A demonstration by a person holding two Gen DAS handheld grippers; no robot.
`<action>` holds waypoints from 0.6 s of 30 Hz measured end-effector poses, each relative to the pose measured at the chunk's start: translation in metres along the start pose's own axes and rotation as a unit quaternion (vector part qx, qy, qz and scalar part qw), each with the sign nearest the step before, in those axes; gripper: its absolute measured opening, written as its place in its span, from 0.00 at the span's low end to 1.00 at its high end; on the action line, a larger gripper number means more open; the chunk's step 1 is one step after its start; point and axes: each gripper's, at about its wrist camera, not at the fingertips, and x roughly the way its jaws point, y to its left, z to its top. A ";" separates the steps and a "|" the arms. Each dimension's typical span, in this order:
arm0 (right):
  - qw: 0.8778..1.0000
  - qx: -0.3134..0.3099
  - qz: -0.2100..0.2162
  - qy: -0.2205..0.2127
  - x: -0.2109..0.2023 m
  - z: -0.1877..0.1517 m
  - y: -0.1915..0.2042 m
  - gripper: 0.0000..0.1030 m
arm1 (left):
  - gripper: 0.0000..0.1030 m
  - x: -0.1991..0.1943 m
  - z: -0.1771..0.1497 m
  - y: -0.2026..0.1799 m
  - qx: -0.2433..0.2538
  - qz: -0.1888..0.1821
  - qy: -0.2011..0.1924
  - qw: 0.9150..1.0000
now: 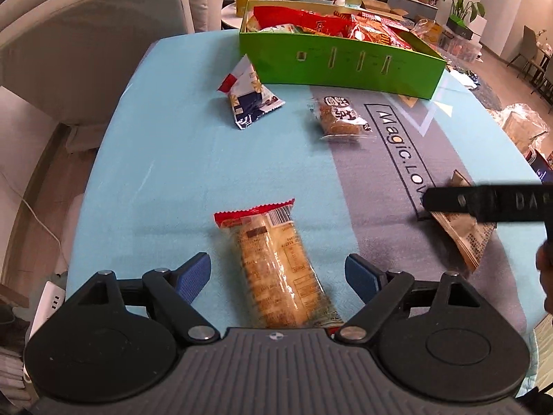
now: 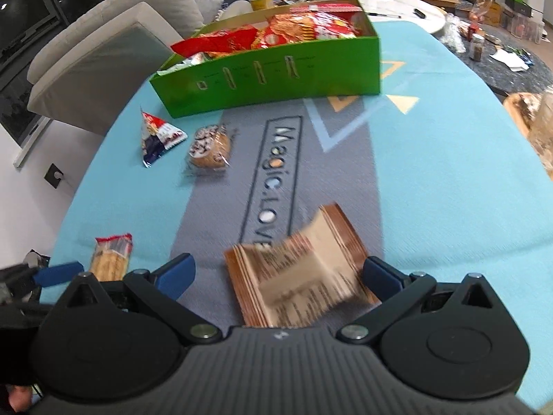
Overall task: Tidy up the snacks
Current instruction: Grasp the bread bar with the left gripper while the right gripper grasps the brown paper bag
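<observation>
My left gripper (image 1: 278, 273) is open, its blue pads on either side of a long clear cracker pack with a red end (image 1: 276, 269) that lies on the blue tablecloth. My right gripper (image 2: 278, 276) is open around a brown and beige snack packet (image 2: 300, 273), blurred in the right wrist view; the packet also shows in the left wrist view (image 1: 465, 238) under the right gripper's black finger. A green box (image 1: 340, 64) full of red and orange snack bags stands at the far side. A blue and white triangular pack (image 1: 250, 95) and a clear-wrapped cookie (image 1: 342, 116) lie in front of the box.
The table (image 1: 155, 173) has a blue cloth with a grey "Magic.LOVE" stripe. A grey sofa (image 1: 86, 45) stands to the left. A round table with a yellow cup (image 1: 246, 0) and plants sits behind the box. Plastic bags (image 1: 522, 128) lie at the right edge.
</observation>
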 end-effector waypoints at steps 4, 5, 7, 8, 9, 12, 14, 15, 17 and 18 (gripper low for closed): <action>1.000 -0.006 0.014 -0.017 0.002 0.010 0.007 0.68 | 0.63 0.002 -0.001 0.000 0.000 -0.007 0.003 1.000; 1.000 -0.006 0.013 -0.022 0.000 0.012 0.008 0.68 | 0.56 0.003 -0.001 0.001 0.000 -0.011 0.003 1.000; 0.999 -0.004 0.005 -0.032 -0.006 0.014 0.007 0.68 | 0.44 0.003 -0.001 0.001 0.002 -0.012 -0.004 1.000; 0.999 -0.003 0.001 -0.034 -0.008 0.014 0.005 0.68 | 0.36 0.003 0.000 0.001 0.003 -0.014 -0.007 1.000; 0.999 0.000 -0.004 -0.035 -0.011 0.013 0.003 0.68 | 0.34 0.002 0.000 0.002 0.003 -0.016 -0.011 1.000; 0.999 0.020 -0.019 -0.026 -0.016 0.007 -0.008 0.68 | 0.33 -0.001 0.003 0.002 0.004 -0.020 -0.022 1.000; 0.999 0.033 -0.031 -0.019 -0.019 0.000 -0.014 0.68 | 0.33 -0.003 0.005 0.001 0.010 -0.014 -0.031 0.999; 0.998 0.040 -0.033 -0.018 -0.021 -0.004 -0.017 0.68 | 0.33 -0.004 0.005 0.001 0.014 -0.011 -0.035 0.999; 0.998 0.051 -0.030 -0.013 -0.023 -0.008 -0.019 0.68 | 0.33 -0.004 0.006 0.002 0.013 -0.006 -0.038 0.999; 0.998 0.055 -0.027 -0.009 -0.024 -0.011 -0.019 0.68 | 0.33 -0.003 0.006 0.003 0.012 -0.006 -0.038 0.999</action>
